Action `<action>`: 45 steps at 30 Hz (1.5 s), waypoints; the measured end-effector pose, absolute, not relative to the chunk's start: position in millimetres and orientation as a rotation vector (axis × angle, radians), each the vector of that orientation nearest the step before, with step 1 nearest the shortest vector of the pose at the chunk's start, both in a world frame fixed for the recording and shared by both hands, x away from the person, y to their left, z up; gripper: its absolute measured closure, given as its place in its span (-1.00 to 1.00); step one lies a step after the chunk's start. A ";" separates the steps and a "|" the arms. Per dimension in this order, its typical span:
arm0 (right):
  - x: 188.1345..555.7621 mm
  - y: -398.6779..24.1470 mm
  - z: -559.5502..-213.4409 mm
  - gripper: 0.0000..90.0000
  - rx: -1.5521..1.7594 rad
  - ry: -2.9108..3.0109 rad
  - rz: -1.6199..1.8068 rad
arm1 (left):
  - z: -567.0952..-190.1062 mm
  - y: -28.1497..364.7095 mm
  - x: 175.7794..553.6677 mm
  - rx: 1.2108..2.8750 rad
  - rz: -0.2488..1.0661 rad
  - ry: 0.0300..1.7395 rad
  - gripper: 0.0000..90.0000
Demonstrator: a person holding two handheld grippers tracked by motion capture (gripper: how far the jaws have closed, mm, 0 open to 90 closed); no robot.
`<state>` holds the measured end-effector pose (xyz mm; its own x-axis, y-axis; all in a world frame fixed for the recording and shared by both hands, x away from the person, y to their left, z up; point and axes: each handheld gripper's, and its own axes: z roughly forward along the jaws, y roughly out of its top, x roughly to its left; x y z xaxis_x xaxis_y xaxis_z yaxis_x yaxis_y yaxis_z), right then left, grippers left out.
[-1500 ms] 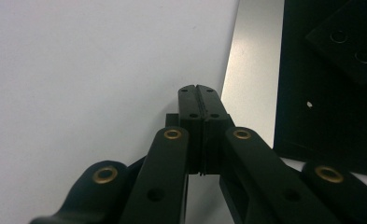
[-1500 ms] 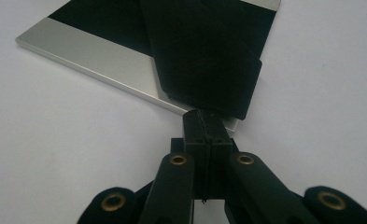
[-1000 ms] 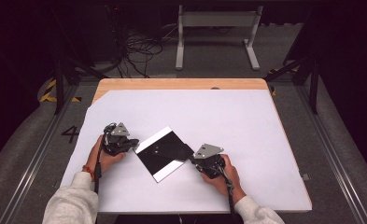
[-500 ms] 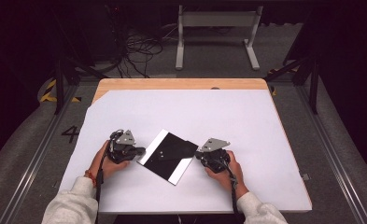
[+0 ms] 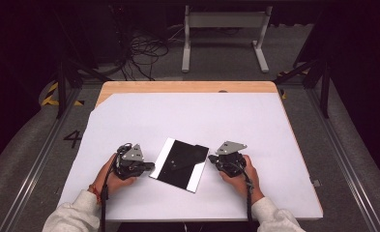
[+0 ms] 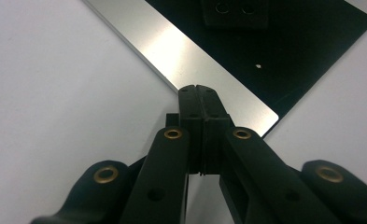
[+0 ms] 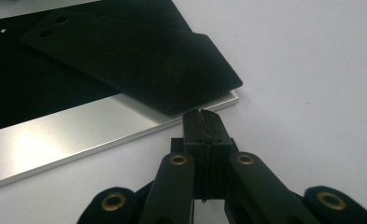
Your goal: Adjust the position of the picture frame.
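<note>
A flat black rectangular plate with bright silver metal strips along two opposite edges (image 5: 180, 164) lies tilted on the white table surface (image 5: 192, 116), directly between the two grippers. The left gripper (image 5: 148, 166) has its jaws pressed together with nothing between them; seen from the left gripper view, their closed tips (image 6: 197, 89) sit at the outer edge of the near silver strip (image 6: 172, 51), close to that strip's corner, and the black field of the plate spreads beyond them. The right gripper (image 5: 211, 158) also has its jaws pressed together and empty; in the right gripper view their tips (image 7: 201, 114) meet the edge of the other silver strip (image 7: 78, 135) just beside the plate's corner. Right ahead of those jaws a smaller flat black piece with two round holes at its far end (image 7: 125, 56) rests on top of the plate, its near corner overhanging the strip.
</note>
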<state>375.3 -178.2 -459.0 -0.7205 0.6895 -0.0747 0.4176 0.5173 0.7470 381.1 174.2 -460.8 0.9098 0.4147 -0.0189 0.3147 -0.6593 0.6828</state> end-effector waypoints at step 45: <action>393.4 -203.6 -457.3 1.00 0.998 2.425 1.073 | -464.7 121.8 345.3 2.331 0.077 0.285 1.00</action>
